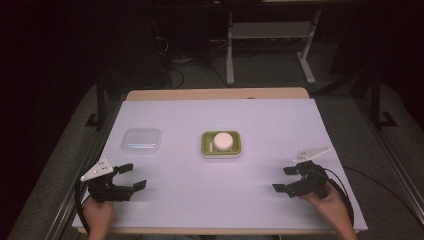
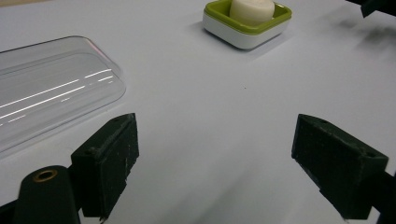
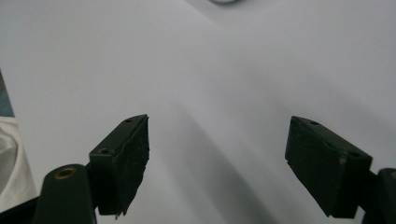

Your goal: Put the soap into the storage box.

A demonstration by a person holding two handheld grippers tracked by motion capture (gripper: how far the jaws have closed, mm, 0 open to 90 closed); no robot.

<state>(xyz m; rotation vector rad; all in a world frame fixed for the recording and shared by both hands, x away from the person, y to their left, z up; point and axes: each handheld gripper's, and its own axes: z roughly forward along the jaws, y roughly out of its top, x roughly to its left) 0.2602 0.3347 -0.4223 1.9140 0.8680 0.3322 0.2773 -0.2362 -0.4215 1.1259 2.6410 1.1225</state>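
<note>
A green and white dish point(image 1: 221, 144) holding a round white bar of soap point(image 1: 223, 140) sits mid-table on the white sheet. A clear plastic lid point(image 1: 141, 140) lies to its left. My left gripper point(image 1: 132, 176) rests open near the front left, just in front of the lid, with nothing between its jaws. My right gripper point(image 1: 284, 179) is open at the front right, also empty. In the left gripper view the lid point(image 2: 51, 88) lies at left, the dish point(image 2: 247, 21) and soap point(image 2: 252, 9) farther ahead, beyond the open gripper point(image 2: 215, 154). The right gripper view has its gripper point(image 3: 217, 154) over bare sheet.
The white sheet point(image 1: 220, 200) covers a wooden table whose far edge point(image 1: 215, 94) shows. Dark floor, cables and a metal frame point(image 1: 270, 45) lie beyond. A hand point(image 1: 97, 217) holds each gripper at the front edge.
</note>
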